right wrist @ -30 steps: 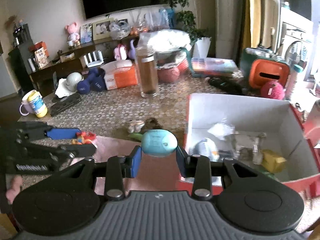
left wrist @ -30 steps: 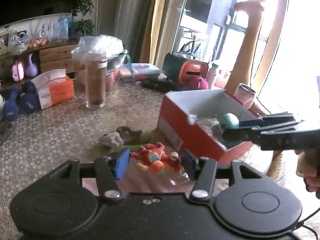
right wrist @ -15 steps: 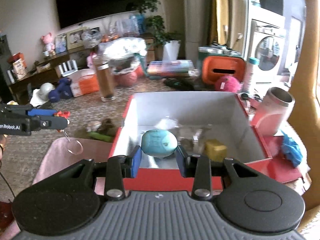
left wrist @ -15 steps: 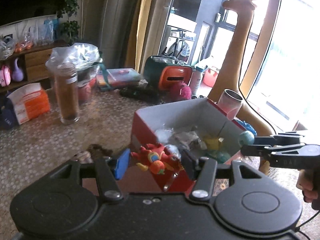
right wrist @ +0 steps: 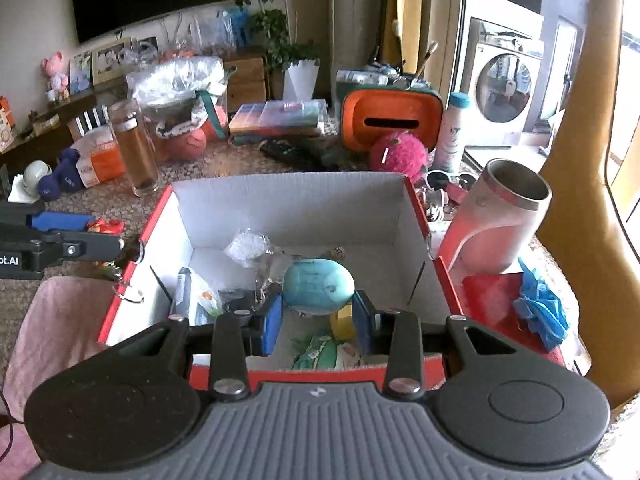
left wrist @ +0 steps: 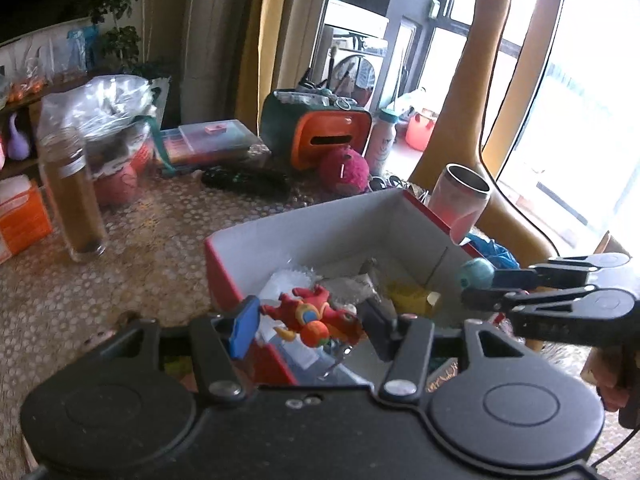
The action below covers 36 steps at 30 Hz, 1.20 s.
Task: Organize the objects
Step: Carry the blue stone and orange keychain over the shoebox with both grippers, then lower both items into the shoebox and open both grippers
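Observation:
A red cardboard box (left wrist: 224,276) with a white inside (right wrist: 288,204) stands on the patterned table and holds several small items. My left gripper (left wrist: 310,326) is shut on a red toy figure with a key ring (left wrist: 310,316), held over the box's near left corner. In the right wrist view the left gripper (right wrist: 120,246) sits at the box's left rim. My right gripper (right wrist: 318,314) is shut on a teal egg-shaped object (right wrist: 318,286), held over the inside of the box. In the left wrist view the right gripper (left wrist: 466,282) reaches in from the right with the teal object (left wrist: 476,274).
A pink steel tumbler (right wrist: 496,220) stands right of the box, with blue cloth (right wrist: 540,308) beside it. A tall brown jar (right wrist: 134,148), an orange tissue box (right wrist: 100,156), a pink fuzzy ball (right wrist: 398,154) and an orange case (right wrist: 392,120) stand behind. A pink cloth (right wrist: 52,332) lies at the left.
Both grippers have moved right and forward from beside the box to over it, each carrying its object. The teal object is now above the box's inside.

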Motion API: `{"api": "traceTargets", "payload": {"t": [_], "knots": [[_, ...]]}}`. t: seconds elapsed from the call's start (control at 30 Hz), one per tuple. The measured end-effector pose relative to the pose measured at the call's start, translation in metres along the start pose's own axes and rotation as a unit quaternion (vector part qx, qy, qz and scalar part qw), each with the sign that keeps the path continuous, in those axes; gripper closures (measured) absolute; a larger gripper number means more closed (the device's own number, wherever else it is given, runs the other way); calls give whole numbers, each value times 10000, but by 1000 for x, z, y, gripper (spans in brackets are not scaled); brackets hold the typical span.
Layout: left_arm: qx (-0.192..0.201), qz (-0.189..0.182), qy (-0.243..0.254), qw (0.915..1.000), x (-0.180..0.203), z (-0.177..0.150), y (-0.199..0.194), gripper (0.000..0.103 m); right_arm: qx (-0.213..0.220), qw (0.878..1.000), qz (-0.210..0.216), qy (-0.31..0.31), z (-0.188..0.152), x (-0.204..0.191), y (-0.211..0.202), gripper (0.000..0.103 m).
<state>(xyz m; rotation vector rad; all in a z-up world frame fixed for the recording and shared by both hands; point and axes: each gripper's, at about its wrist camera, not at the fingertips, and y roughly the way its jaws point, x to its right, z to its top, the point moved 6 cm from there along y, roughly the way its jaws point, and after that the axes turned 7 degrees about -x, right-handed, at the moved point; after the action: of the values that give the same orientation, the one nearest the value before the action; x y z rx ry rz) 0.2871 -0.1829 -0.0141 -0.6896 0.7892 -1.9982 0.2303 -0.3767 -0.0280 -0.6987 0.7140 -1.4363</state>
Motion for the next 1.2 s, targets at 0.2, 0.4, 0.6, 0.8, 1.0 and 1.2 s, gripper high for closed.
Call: {"api": "traceTargets", "payload": {"t": [0.2,0.4,0.6,0.8,1.0,1.2], "knots": [[-221,108,119,9996,8,13,35,47,-222,9997,-48,-34,13,3,33,66],[-497,296,326,9978,15,19,73,47,-536,9985,-132,-35,20,11,69,66],[-808,440,497,9945,20,20,108,47,-648,9978,-116,11,20,17,84,66],[-1112,553,677,9899,25,15,132,47,-596,9981,8,-122,16,16,79,66],[-1519,603,802,9833,27,12,144,47,-635,9979,27,-145,10,19,79,66],[-1647,685,857,9802,30,9,146,44,-637,9979,100,-92,6,22,72,66]]}}
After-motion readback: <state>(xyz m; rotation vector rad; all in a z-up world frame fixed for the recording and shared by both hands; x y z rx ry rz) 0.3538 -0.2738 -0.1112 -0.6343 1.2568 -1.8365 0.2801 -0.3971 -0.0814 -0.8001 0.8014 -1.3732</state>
